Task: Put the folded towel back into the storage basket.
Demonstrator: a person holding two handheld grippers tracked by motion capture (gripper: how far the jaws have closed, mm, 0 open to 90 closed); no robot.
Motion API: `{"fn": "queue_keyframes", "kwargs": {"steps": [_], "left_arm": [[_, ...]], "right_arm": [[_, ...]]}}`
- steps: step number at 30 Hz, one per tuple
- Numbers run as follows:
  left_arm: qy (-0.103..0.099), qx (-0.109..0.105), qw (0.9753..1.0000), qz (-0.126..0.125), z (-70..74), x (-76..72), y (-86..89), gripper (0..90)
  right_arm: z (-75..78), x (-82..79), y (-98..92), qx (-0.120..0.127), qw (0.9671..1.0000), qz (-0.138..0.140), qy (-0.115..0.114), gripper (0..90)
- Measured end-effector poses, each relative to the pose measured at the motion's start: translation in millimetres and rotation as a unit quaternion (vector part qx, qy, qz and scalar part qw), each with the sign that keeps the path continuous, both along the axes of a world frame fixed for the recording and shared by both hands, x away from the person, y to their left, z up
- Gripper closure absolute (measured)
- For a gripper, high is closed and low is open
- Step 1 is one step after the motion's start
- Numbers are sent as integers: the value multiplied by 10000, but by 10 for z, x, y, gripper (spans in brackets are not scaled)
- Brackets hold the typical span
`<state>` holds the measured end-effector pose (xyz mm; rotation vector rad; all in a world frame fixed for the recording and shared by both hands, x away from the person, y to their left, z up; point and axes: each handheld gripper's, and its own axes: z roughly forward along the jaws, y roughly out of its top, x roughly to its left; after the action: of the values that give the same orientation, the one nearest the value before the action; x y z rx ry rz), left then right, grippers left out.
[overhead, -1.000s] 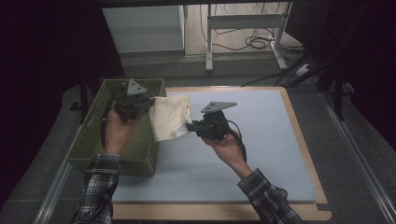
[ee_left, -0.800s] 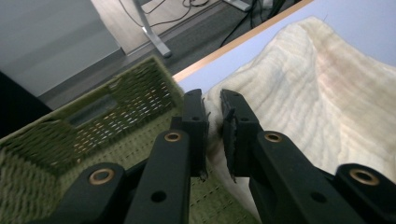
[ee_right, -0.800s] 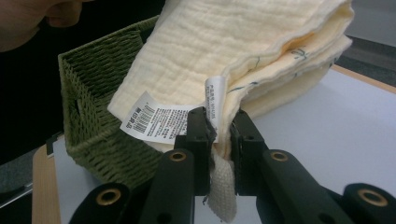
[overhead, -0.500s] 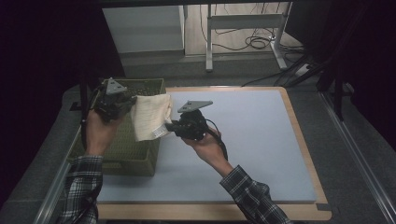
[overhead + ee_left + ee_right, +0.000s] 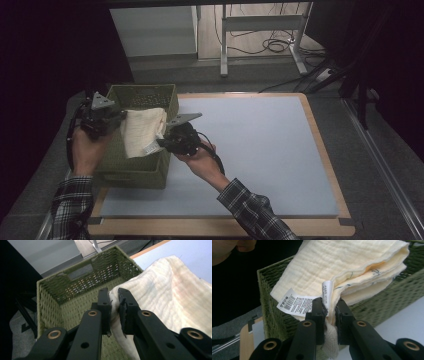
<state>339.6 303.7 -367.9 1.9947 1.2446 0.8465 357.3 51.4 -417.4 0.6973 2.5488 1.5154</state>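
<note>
Folded cream cloth (image 5: 141, 131) hangs between both tools over the green woven basket (image 5: 150, 96), which sits at the tabletop's (image 5: 260, 150) 9 o'clock edge. Likely step: lowering the cloth into the basket.

Left tool (image 5: 101, 118) is clamped on one cloth edge, over the basket's 9 o'clock wall; the left gripper view shows its jaws pinching a thin fold (image 5: 114, 305) with the basket interior right behind. Right tool (image 5: 167, 141) is clamped on the opposite edge, at the basket's 3 o'clock wall; the right gripper view has its jaws biting the stacked layers (image 5: 331, 312) just beside the care label (image 5: 294, 303).

Risks:
- Right grip sits near the corner of the stack, not deep. Layers look loose at the open end (image 5: 387, 263); if an inner layer slips out, the fold opens and drapes over the rim.
- Cloth bottom hangs close to the basket's 3 o'clock wall. If lowered without shifting toward 9 o'clock, it probably snags on the weave or ends up half outside.
- Uneven release: one tool letting go first swings the cloth to the other side.
- Basket looks light; a tool bumping the wall could shove it off the tabletop edge.
</note>
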Motion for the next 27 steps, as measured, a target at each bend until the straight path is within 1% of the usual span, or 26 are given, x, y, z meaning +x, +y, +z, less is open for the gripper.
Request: {"fn": "queue_keyframes", "kwargs": {"steps": [9, 13, 15, 17, 18, 19, 22, 23, 25, 27], "left_arm": [[110, -86, 9998, 113, -148, -57, 175, 806], [167, -123, 9997, 157, -226, -86, 263, 804], [185, -185, 9995, 180, -272, -93, 297, 804], [230, -181, 9994, 188, -319, -93, 323, 804], [242, -218, 9993, 194, -344, -91, 328, 804], [258, -215, 9993, 192, -366, -88, 332, 804], [305, -232, 9991, 179, -416, -77, 329, 803], [314, -234, 9991, 170, -431, -72, 327, 802], [347, -231, 9990, 162, -463, -61, 316, 802], [371, -253, 9989, 144, -496, -51, 301, 802]], "right_arm": [[-140, -77, 296, -129, 9998, 95, 144, 799], [-216, -118, 414, -269, 9994, 146, 143, 792], [-244, -140, 462, -348, 9992, 159, 143, 792], [-267, -158, 504, -413, 9989, 172, 155, 792], [-275, -169, 521, -443, 9987, 165, 165, 792], [-284, -175, 535, -469, 9986, 171, 148, 792], [-310, -200, 568, -506, 9983, 177, 212, 792], [-319, -208, 574, -536, 9982, 185, 184, 792], [-335, -229, 584, -597, 9978, 157, 224, 792], [-351, -237, 583, -658, 9975, 129, 207, 790]]}}
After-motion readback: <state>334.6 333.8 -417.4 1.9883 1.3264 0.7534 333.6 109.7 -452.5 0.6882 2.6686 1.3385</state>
